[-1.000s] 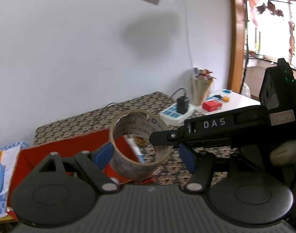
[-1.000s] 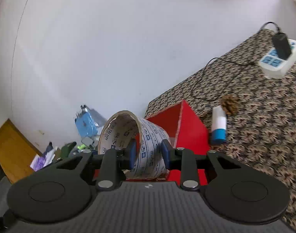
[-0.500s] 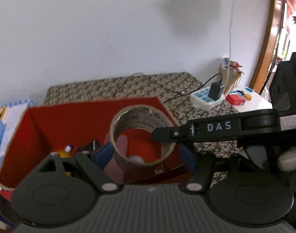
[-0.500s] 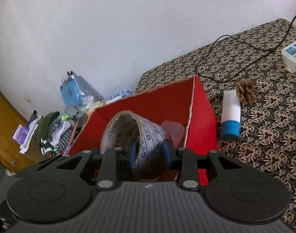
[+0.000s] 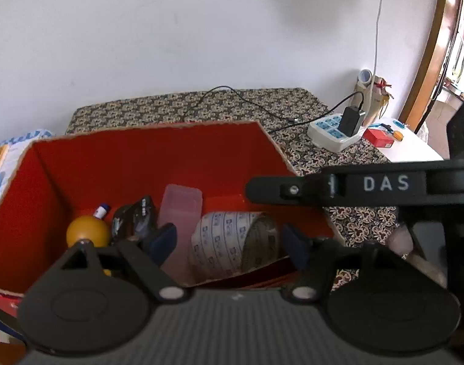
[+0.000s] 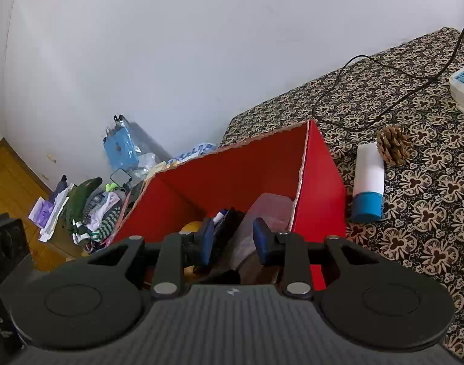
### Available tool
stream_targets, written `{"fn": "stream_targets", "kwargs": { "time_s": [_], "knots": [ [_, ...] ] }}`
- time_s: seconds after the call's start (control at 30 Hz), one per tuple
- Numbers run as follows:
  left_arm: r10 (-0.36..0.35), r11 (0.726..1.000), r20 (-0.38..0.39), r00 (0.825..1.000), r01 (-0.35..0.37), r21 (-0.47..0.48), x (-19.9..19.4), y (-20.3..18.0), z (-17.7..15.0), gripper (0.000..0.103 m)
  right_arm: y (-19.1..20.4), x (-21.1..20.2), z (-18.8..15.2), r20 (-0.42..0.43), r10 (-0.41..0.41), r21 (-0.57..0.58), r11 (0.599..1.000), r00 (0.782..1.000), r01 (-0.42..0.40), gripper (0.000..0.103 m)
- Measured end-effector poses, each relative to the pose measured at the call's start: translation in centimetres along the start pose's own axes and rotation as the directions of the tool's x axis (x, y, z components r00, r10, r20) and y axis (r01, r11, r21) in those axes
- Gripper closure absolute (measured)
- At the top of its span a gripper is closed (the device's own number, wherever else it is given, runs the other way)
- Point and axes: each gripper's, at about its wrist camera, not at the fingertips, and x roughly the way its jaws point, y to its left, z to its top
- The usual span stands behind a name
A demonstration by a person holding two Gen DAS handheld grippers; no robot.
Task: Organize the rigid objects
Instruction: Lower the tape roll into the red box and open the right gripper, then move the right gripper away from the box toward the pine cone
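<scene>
- Tape roll [image 5: 232,243]: released since the earlier frames, when the right gripper pinched its wall; now lying on its side on the floor of the red box, printed band upward, between the pink case and the box's right wall
- Right gripper [image 6: 233,238]: blue pads now apart with nothing between them, a moderate gap, poised over the box's near right corner; its black arm marked "DAS" crosses the left wrist view above the tape roll
- Left gripper [image 5: 229,243]: fingers spread wide, empty, hovering above the box with the tape roll seen between its pads; both views now look down into the box rather than across it
- Red box [image 5: 140,158]: open-topped cardboard, red inside, standing at the left edge of the patterned table [image 5: 201,106]
- Box contents: translucent pink case [image 5: 180,203] leaning upright just beside the tape roll; dark crumpled item [image 5: 133,219] left of it; yellow ball [image 5: 87,234] at far left; small capped marker tip [image 5: 100,211] behind the ball
- Outside the box, on the table: white tube with blue cap [image 6: 369,182] lying near the box's right wall; pine cone [image 6: 393,144] touching the tube's far end; white power strip [image 5: 335,132] with black adapter plugged in, well apart
</scene>
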Motion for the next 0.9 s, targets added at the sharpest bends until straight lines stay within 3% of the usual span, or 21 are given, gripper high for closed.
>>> {"fn": "stream_targets", "kwargs": {
  "time_s": [0.43, 0.9],
  "knots": [
    [0.103, 0.995, -0.042, 0.994, -0.103, -0.004, 0.2, -0.7, 0.3, 0.03, 0.1, -0.5, -0.5, 0.009, 0.012, -0.01, 1.0, 1.0, -0.012, 0.091],
    [0.218, 0.976, -0.031, 0.976, -0.217, 0.019, -2.1, -2.2, 0.4, 0.03, 0.8, -3.4, -1.6, 0.038, 0.013, 0.027, 1.0, 0.999, -0.014, 0.087]
  ]
}}
